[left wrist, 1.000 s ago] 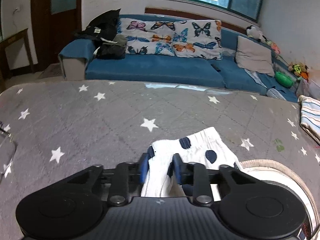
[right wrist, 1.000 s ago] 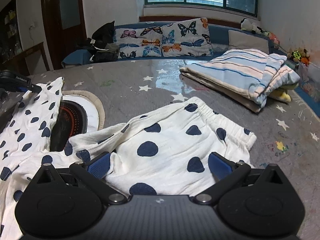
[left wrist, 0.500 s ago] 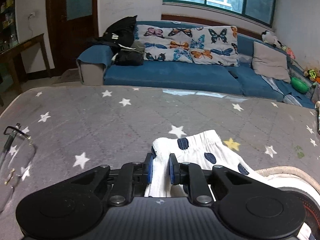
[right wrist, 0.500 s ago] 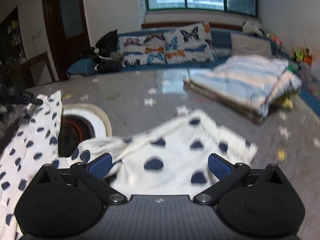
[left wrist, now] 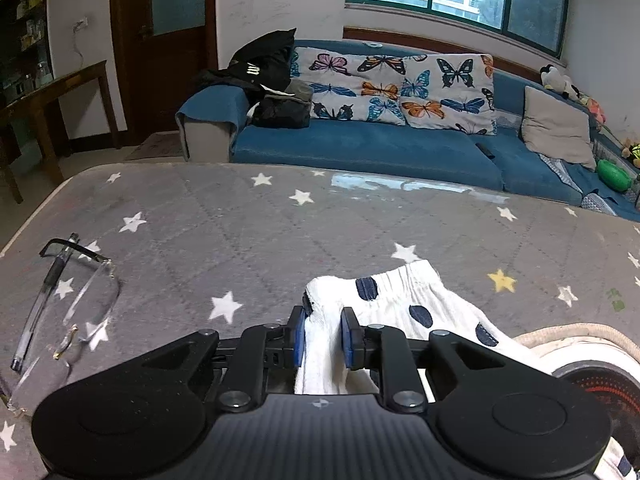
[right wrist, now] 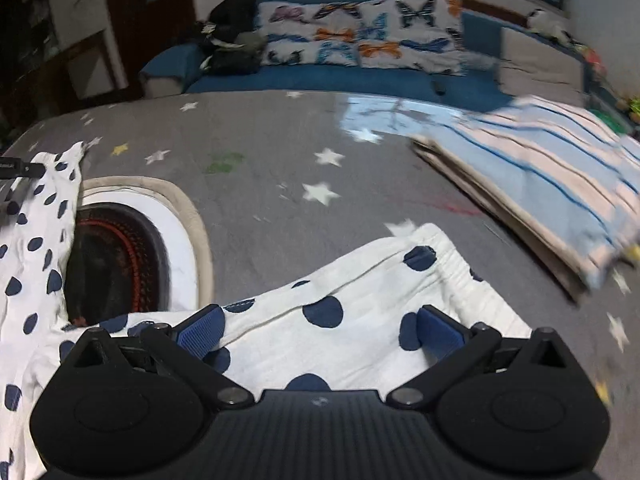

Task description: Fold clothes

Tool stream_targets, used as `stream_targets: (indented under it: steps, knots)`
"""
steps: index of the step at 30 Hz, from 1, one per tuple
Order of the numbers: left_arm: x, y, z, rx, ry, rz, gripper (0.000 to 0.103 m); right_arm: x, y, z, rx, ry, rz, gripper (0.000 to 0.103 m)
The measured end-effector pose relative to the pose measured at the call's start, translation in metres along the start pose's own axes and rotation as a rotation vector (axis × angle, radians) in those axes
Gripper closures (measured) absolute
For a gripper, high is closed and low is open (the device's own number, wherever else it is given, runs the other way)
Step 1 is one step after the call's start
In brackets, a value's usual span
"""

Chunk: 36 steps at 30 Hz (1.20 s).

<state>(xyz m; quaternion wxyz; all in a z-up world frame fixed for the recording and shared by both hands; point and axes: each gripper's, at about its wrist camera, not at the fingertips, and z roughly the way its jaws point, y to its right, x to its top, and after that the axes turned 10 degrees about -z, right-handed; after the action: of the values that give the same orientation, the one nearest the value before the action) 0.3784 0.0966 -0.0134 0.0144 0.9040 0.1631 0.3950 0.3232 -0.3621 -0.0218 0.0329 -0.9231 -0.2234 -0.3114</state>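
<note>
White dotted shorts (left wrist: 400, 304) in left tongs (left wrist: 323, 334)

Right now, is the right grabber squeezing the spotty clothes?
No, the right gripper has its blue fingers spread wide apart over the polka-dot garment, not pinching it.

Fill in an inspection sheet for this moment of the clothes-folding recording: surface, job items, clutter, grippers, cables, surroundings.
Surface: grey star-print table cover, with a round inset burner.
Job's things: white polka-dot garment spread out, partly over the burner; folded striped cloth at far right.
Clutter: eyeglasses on the cover at left.
Grippers: left gripper shut on a bunched garment edge; right gripper open, fingers over the garment.
Cables: nothing seen.
Surroundings: blue sofa, butterfly cushions, dark clothes pile, window.
</note>
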Motion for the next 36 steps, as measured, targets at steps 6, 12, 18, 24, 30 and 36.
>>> stream_targets:
  steps: [6, 12, 18, 24, 30, 36]
  knots:
    - [-0.001, -0.006, 0.002, 0.023, 0.005, -0.01, 0.077, 0.046, -0.028, 0.031, 0.054, -0.006, -0.111, 0.0]
    - [0.002, -0.013, -0.009, 0.047, 0.019, -0.025, 0.072, 0.069, -0.039, 0.017, 0.085, 0.057, -0.103, 0.0]
    - [-0.01, -0.008, -0.056, -0.03, 0.042, 0.006, 0.062, 0.039, -0.043, -0.043, 0.091, 0.072, -0.127, 0.0]
    - [-0.056, 0.013, -0.118, -0.167, -0.012, 0.13, 0.058, -0.03, -0.058, -0.087, 0.108, 0.007, -0.108, 0.0]
    - [-0.129, 0.047, -0.182, -0.361, -0.079, 0.3, 0.058, -0.096, -0.083, -0.124, 0.111, -0.03, -0.106, 0.0]
    - [-0.187, 0.071, -0.226, -0.523, -0.132, 0.403, 0.062, -0.126, -0.11, -0.146, 0.119, -0.01, -0.139, 0.0]
